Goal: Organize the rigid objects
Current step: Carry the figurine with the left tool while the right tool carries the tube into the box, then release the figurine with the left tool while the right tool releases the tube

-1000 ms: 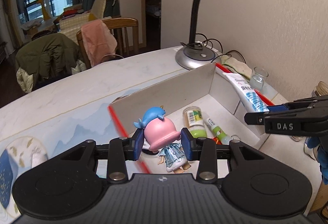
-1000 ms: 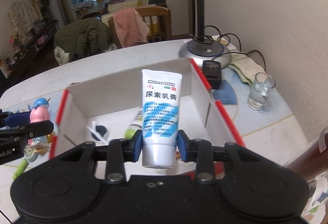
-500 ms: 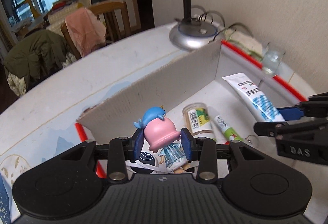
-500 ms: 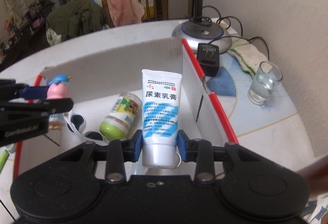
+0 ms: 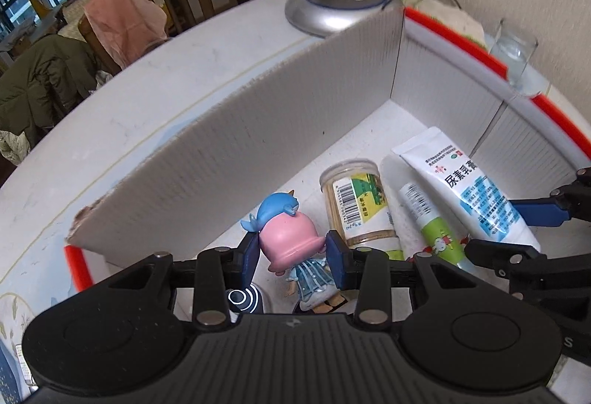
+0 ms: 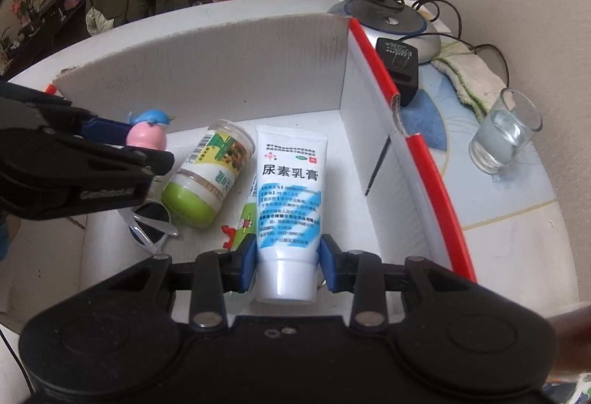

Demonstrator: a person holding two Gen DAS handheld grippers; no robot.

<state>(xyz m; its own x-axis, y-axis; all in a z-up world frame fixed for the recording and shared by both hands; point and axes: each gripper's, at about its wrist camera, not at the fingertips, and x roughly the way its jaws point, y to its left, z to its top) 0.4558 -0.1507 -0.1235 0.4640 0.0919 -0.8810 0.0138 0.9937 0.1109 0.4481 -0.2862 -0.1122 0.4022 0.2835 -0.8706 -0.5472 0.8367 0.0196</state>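
Inside the box [image 6: 236, 79], my left gripper [image 5: 293, 262] pinches one figurine [image 5: 290, 241]; my right gripper [image 6: 288, 262] pinches one cream tube [image 6: 290, 197].

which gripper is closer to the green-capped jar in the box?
Left. The left gripper, holding the figurine, is right beside the jar; the right gripper, holding the tube, sits past the small green tube.

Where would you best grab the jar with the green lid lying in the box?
Grip the jar across its round body, near the middle, coming down from above. It lies on its side on the box floor, so its curved flanks are exposed. The small green tube lies close on one side, so the fingers need care there.
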